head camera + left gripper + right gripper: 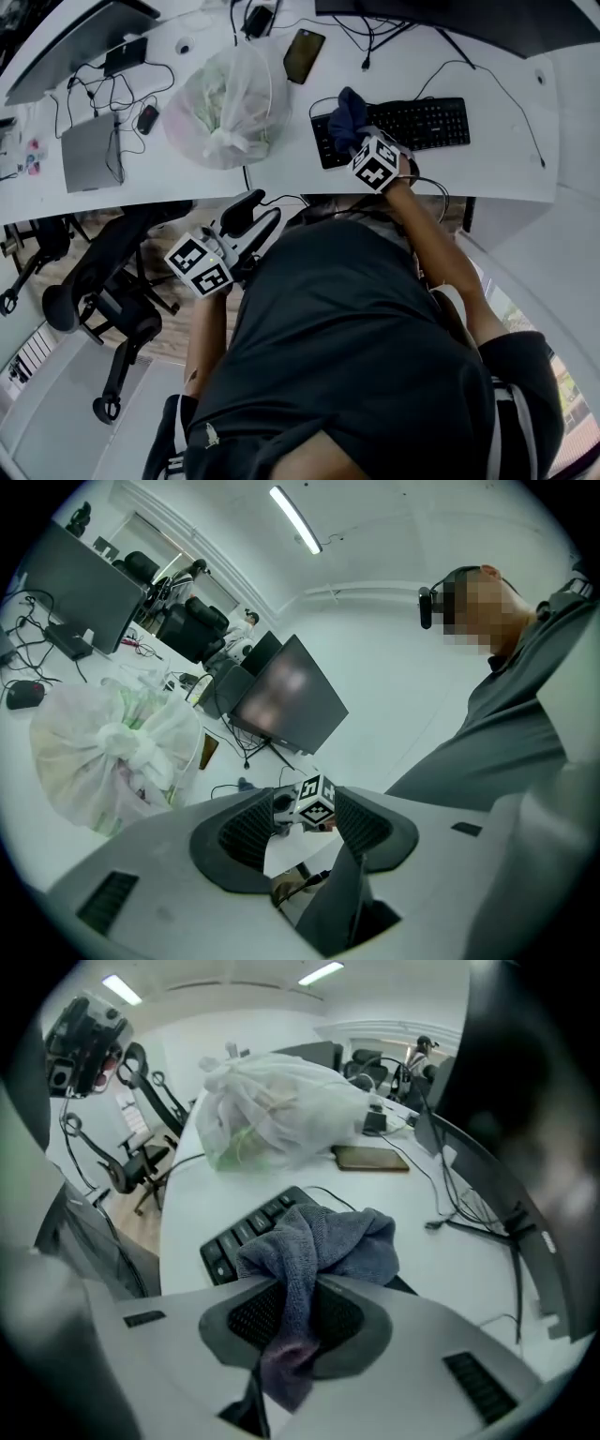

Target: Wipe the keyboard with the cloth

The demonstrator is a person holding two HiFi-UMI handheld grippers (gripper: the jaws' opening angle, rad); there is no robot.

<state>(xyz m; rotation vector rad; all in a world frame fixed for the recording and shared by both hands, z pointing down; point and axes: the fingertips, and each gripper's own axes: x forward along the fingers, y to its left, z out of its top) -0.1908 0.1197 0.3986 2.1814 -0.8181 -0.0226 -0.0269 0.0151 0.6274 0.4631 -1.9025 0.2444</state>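
Observation:
A black keyboard [412, 124] lies on the white desk [281, 173], in front of the person. A dark blue-grey cloth [348, 116] is bunched over the keyboard's left end. My right gripper [354, 139] points steeply down at it and is shut on the cloth. In the right gripper view the cloth [319, 1246] is pinched between the jaws of the right gripper [295, 1314] and drapes over the keyboard [234, 1238]. My left gripper [255, 214] is held off the desk's near edge, open and empty. In the left gripper view the left gripper [302, 834] holds nothing.
A tied white plastic bag [225, 105] sits on the desk left of the keyboard, with a phone [304, 55] behind it. A laptop [91, 152], a mouse [147, 118] and cables lie at the far left. An office chair [103, 281] stands below the desk edge. A monitor [286, 697] stands at the back.

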